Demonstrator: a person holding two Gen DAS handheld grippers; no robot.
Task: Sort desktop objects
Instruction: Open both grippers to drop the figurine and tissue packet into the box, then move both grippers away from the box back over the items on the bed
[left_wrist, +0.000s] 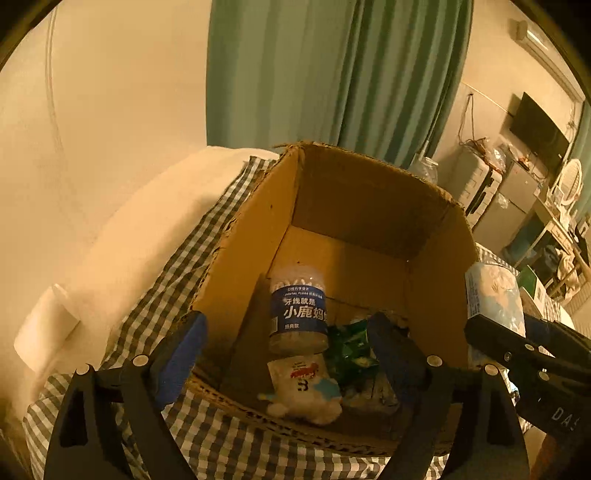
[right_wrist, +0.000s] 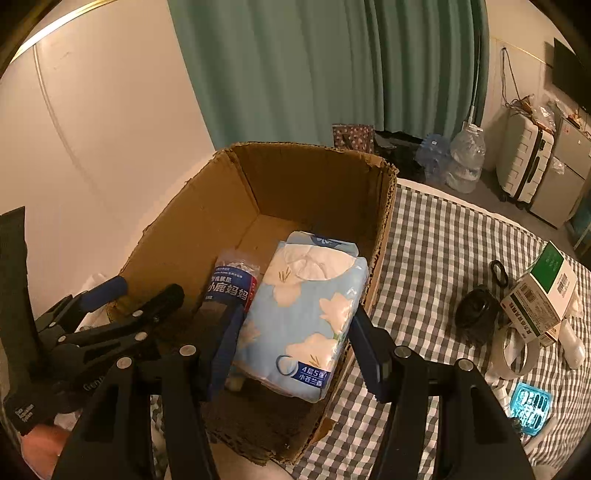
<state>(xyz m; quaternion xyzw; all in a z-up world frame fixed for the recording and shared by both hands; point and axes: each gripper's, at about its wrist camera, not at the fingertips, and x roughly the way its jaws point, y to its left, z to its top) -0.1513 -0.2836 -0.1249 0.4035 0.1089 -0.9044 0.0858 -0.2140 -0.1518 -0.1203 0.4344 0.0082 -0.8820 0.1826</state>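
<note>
An open cardboard box (left_wrist: 369, 192) (right_wrist: 306, 173) stands on a checked cloth. Inside lie a dental floss jar with a blue label (left_wrist: 298, 310) (right_wrist: 231, 284), a white packet (left_wrist: 306, 387) and a green wrapper (left_wrist: 351, 350). My right gripper (right_wrist: 291, 339) is shut on a blue flowered tissue pack (right_wrist: 306, 314) and holds it over the box's near right part; the pack also shows at the right of the left wrist view (left_wrist: 495, 295). My left gripper (left_wrist: 284, 354) is open and empty, above the box's near edge.
On the checked cloth (right_wrist: 443, 251) right of the box lie a green and white carton (right_wrist: 543, 291), a black round object (right_wrist: 476, 314), a tape roll (right_wrist: 513, 350) and a blue case (right_wrist: 530, 406). A white roll (left_wrist: 48, 328) lies left. A curtain and wall stand behind.
</note>
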